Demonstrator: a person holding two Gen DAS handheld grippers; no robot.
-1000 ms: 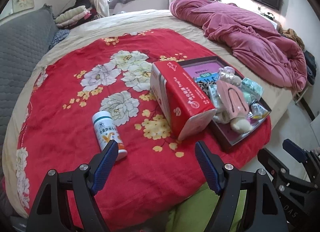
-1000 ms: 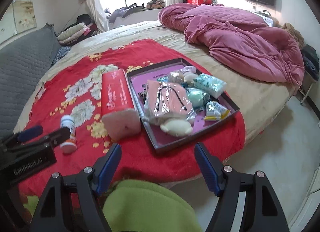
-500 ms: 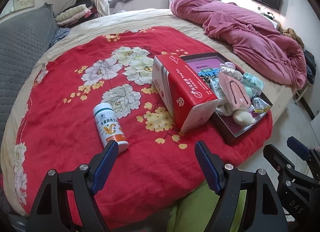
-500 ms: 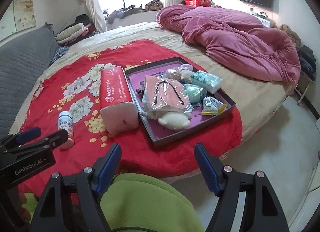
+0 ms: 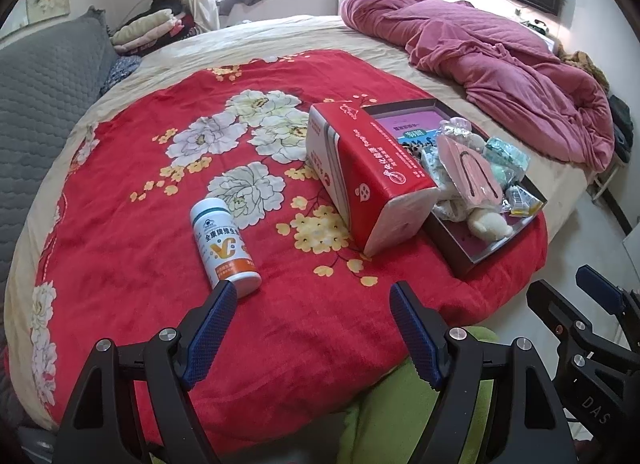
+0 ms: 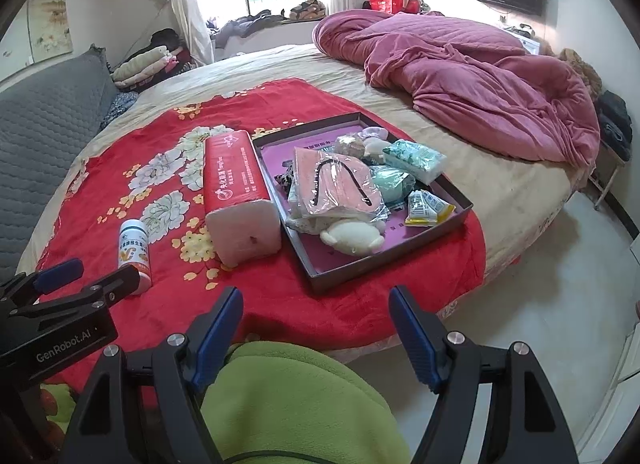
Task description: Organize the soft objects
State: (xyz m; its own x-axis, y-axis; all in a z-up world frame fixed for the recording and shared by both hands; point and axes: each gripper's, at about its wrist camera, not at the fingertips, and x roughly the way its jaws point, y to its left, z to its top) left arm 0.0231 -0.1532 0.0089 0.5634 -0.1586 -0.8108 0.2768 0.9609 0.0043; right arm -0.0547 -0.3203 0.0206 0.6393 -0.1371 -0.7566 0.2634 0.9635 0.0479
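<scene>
At the bottom of each wrist view, the left gripper (image 5: 310, 328) and right gripper (image 6: 316, 334) both stand wide apart and hold nothing, hovering off the bed's near edge above a green garment (image 6: 296, 396).

Low and left of centre, a white supplement bottle (image 5: 224, 242) lies on its side on the red floral blanket (image 5: 120, 204), just beyond the left gripper's left finger. It is hard and round; a careless nudge could likely roll it off the plush slope.

At centre, the red tissue pack (image 5: 368, 180) leans against the dark tray (image 6: 320, 278). Being soft, it may buckle or slip if pinched by 1 corner.

To the right, the tray is heaped with a pink pouch (image 6: 334, 186), a plush toy (image 6: 352, 236) and small packets (image 6: 428, 206); adding the pack could spill them over the rim.
</scene>
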